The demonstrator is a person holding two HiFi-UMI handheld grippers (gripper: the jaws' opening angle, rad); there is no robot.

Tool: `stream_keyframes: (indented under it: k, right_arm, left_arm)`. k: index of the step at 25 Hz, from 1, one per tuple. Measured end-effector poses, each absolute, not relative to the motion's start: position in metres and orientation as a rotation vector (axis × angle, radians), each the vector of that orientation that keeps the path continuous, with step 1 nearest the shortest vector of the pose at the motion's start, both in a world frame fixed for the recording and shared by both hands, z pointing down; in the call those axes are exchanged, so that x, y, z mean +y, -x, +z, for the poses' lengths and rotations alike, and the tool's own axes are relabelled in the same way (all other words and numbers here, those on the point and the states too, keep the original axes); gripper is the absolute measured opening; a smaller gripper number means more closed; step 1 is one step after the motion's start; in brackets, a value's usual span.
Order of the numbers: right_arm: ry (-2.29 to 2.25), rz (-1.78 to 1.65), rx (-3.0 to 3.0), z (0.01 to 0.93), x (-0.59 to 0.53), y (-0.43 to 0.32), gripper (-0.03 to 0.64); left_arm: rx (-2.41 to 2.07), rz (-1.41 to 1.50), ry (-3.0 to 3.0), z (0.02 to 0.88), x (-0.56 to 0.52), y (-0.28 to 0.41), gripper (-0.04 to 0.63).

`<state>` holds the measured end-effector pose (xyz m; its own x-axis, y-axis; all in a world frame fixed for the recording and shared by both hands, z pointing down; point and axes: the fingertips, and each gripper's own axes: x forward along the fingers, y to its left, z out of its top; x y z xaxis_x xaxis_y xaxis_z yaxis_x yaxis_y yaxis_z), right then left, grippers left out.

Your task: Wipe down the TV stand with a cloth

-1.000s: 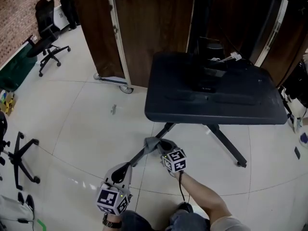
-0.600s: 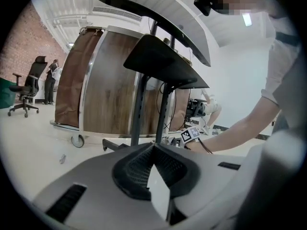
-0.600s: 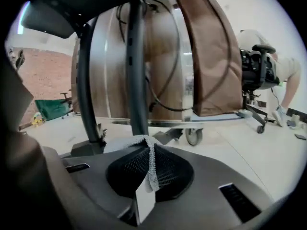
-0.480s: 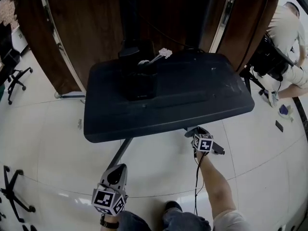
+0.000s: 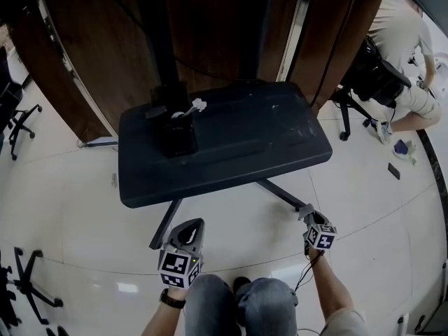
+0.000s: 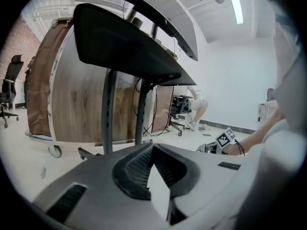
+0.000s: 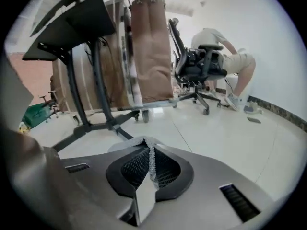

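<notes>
The TV stand's dark shelf fills the middle of the head view, with a black post and mount at its back left. Its legs spread over the pale floor. My right gripper hangs low in front of the shelf's right corner, shut on a thin grey cloth whose edge shows between the jaws. My left gripper is below the shelf's front edge, shut with nothing in it. In the left gripper view the shelf looms overhead.
Wheeled brown wooden panels stand behind the stand. A person bends over beside a black office chair at the back right. A chair base sits at the left. Small items lie on the floor at right.
The head view has swung, so the stand sits more central. My right gripper with the cloth moved from under the shelf's front to its right and lower. The left gripper stayed low.
</notes>
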<state>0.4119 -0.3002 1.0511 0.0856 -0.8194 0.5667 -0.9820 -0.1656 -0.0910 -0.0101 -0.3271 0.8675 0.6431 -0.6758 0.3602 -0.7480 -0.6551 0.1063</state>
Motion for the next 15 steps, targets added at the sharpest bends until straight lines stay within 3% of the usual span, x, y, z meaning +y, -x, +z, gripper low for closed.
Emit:
stream_keyframes:
  k: [3, 9, 15]
  right_arm:
    - [-1.97, 0.546, -2.002, 0.899, -0.298, -0.344, 0.006]
    - [-1.91, 0.255, -2.284, 0.532, -0.229, -0.228, 0.006]
    - [-1.911, 0.115, -2.39, 0.222, -0.147, -0.176, 0.006]
  left_arm:
    - [-1.118, 0.446, -2.615, 0.774, -0.306, -0.008, 0.028]
    - [-1.041, 0.39, -2.693, 0.494, -0.241, -0.036, 0.028]
    - [-1.056, 0.266, -2.789, 0.213, -0.166, -0.045, 0.028]
